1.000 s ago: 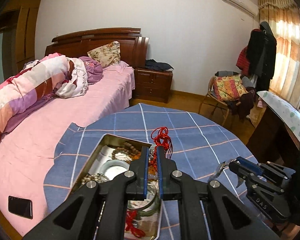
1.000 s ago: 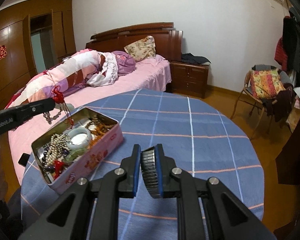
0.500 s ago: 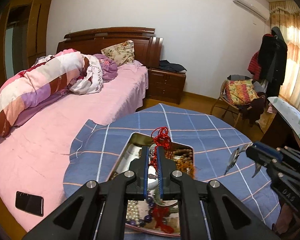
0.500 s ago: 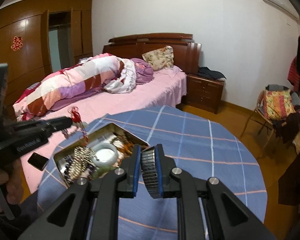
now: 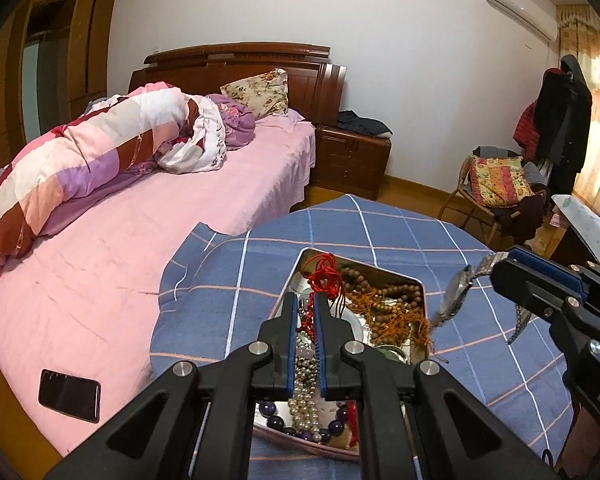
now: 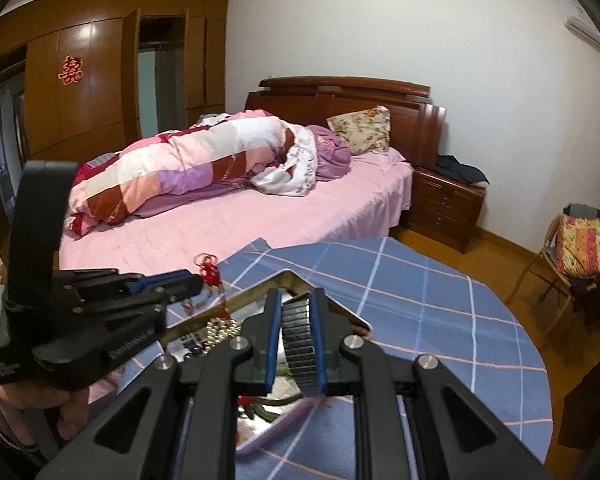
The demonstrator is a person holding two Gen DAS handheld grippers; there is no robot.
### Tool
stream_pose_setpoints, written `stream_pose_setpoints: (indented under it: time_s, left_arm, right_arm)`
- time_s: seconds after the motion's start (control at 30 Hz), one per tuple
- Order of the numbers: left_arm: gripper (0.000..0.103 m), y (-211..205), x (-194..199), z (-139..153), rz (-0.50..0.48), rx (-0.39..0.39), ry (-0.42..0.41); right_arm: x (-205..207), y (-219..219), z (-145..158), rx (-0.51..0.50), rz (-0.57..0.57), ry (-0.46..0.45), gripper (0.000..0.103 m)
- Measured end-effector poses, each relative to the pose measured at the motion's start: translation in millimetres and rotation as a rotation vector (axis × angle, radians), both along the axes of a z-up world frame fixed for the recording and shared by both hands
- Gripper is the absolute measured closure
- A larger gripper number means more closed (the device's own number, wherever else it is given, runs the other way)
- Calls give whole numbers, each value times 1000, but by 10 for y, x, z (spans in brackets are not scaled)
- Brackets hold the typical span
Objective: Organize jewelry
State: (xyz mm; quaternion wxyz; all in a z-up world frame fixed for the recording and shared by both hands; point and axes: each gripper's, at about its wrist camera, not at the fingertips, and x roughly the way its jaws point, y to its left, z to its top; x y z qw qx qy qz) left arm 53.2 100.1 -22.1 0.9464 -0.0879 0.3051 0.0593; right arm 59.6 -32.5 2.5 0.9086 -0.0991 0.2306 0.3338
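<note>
My left gripper (image 5: 304,300) is shut on a red knotted cord ornament (image 5: 323,276) and holds it over the open metal tin (image 5: 418,282). The tin holds wooden beads (image 5: 384,300), pearl strands (image 5: 306,404) and purple beads. My right gripper (image 6: 294,300) is shut on a metal watch band (image 6: 298,344) above the tin's near corner (image 6: 360,322). In the left wrist view the right gripper (image 5: 500,268) holds the watch (image 5: 456,292) just right of the tin. In the right wrist view the left gripper (image 6: 196,280) carries the red ornament (image 6: 210,270).
The tin stands on a round table with a blue checked cloth (image 5: 380,224). A pink bed (image 5: 140,240) with a rolled quilt lies left, a black phone (image 5: 69,395) on it. A nightstand (image 5: 352,160) and a chair with clothes (image 5: 496,188) stand behind.
Both grippers have moved in over the tin. The right gripper with the watch has come left to the tin's edge. The left gripper still holds the red ornament.
</note>
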Motion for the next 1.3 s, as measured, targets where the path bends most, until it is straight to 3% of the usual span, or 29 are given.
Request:
stream_pose_setpoints:
  time_s: [0.53,0.7,0.77,0.83,0.9,1.03,1.3]
  left_arm:
    - [96,64,129,-436,-1,-18,124]
    - [95,65,120,-436,-18,-46,129]
    - [86,81,125,-429,-11,-51,136]
    - [53,102,105,-416,8,-51,130]
    - [32,123,51,-359,38,-49,100]
    - [31,93,-16,-238,30,-40,60]
    - [31,105,-138,-33,85,13,-13]
  right_arm:
    - [169,321,-595,-78,36,101,86]
    - [199,300,-622,-70,49,132,80]
    - [156,274,-595,-66,48,122,54]
    - [136,212,-564,-57,27,107,50]
    - [134,162,-552,-46,13,112,48]
    - [133,-30,-516,-17,-48,116,38]
    - [45,-361,-301,57,-127,89,31]
